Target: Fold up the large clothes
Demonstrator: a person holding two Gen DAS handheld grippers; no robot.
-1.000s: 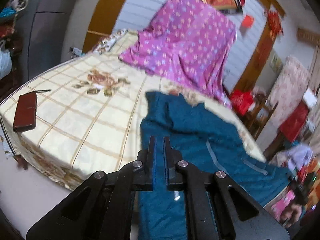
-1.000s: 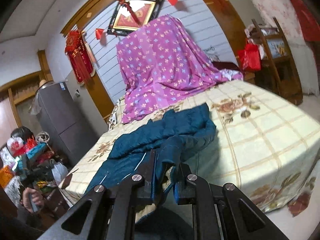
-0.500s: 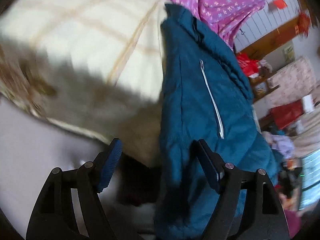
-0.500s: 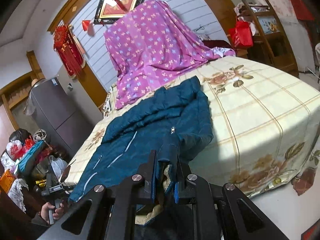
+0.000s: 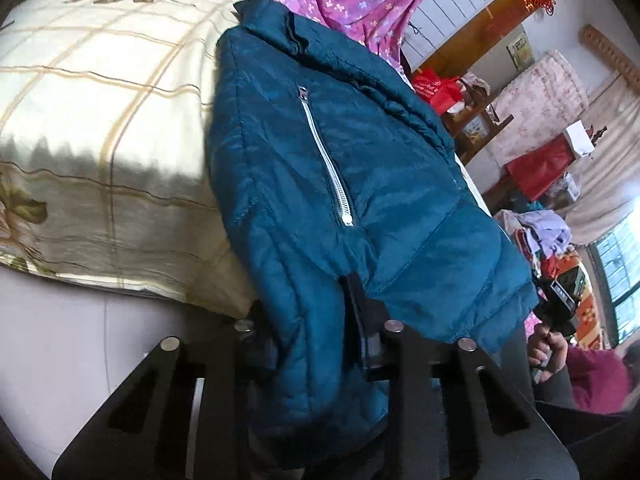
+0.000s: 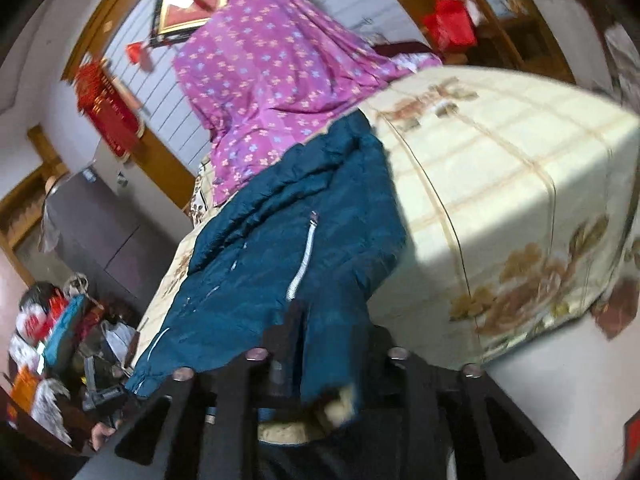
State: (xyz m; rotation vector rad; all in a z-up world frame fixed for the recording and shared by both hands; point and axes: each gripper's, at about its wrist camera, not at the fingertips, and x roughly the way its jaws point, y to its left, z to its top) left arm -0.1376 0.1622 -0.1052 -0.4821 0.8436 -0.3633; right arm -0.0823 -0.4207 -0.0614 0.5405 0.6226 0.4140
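Jacket: your big blue puffy jacket (image 5: 320,152) lies on the bed, and its bottom end hangs off the near edge so you can grab it
Zipper: the silver zipper (image 5: 326,160) faces up, so the front shows
Left claw: your left claw (image 5: 316,332) has jacket cloth bunched between its fingers; I think it pinches the hem
Right claw: your right claw (image 6: 324,344) pinches the hem too, to lift that end for a fold
Bed: the checked bed cover (image 5: 92,92) is your flat folding place
Behind: a purple flowered sheet (image 6: 272,80) hangs past the collar
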